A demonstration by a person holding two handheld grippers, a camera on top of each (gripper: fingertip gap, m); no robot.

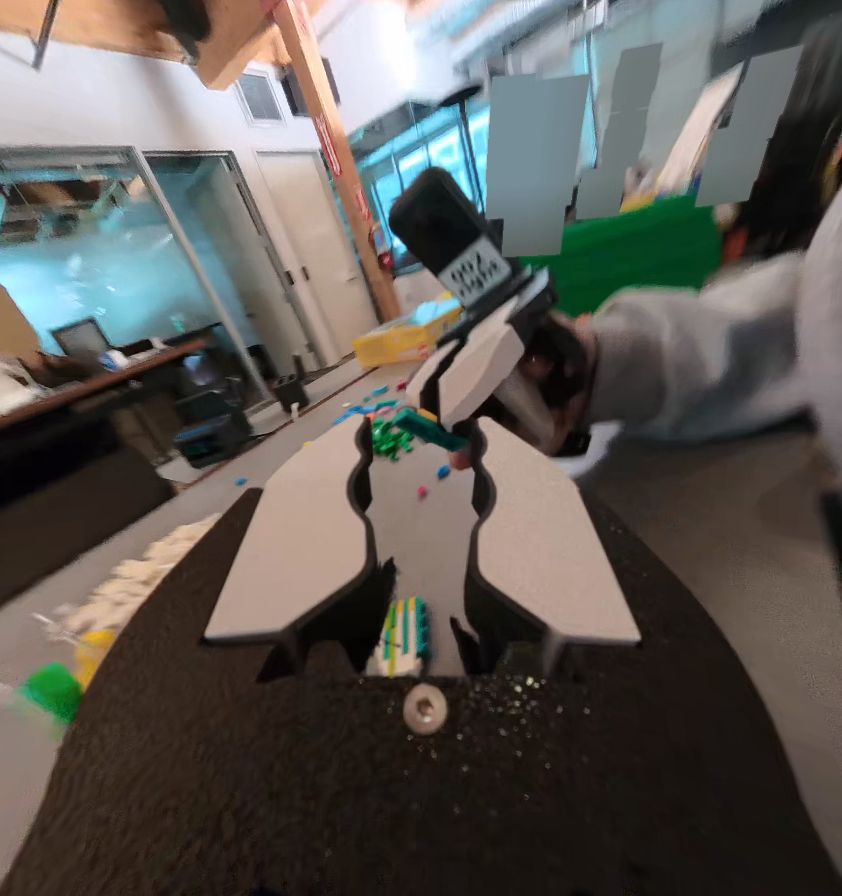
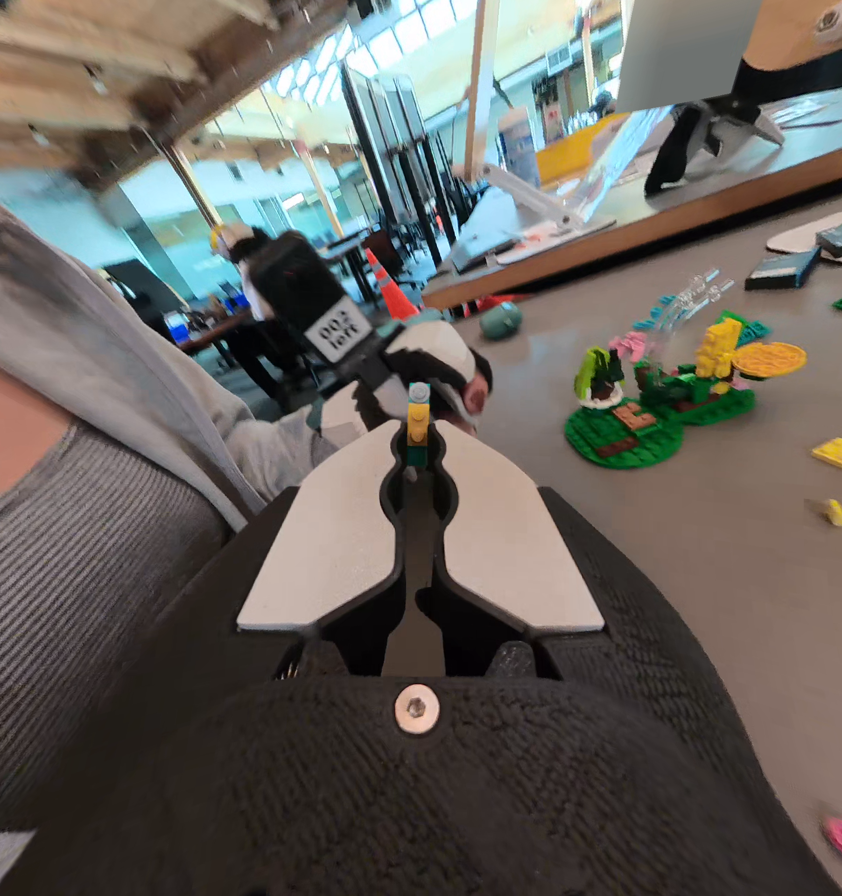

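Right now my right tongs (image 2: pixel 417 439) pinch a teal-and-yellow brick strip (image 2: pixel 417 422) above the desk (image 2: pixel 603 533); my left tongs (image 1: pixel 421 436) stand spread just beside it, gripping nothing, loose bricks (image 1: pixel 390 439) scattered beyond toward the far edge.

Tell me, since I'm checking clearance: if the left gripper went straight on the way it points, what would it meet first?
Probably the teal brick strip that the right gripper holds just ahead of the open left gripper. Beyond it lies the green brick pile on the table. Depth is unclear.
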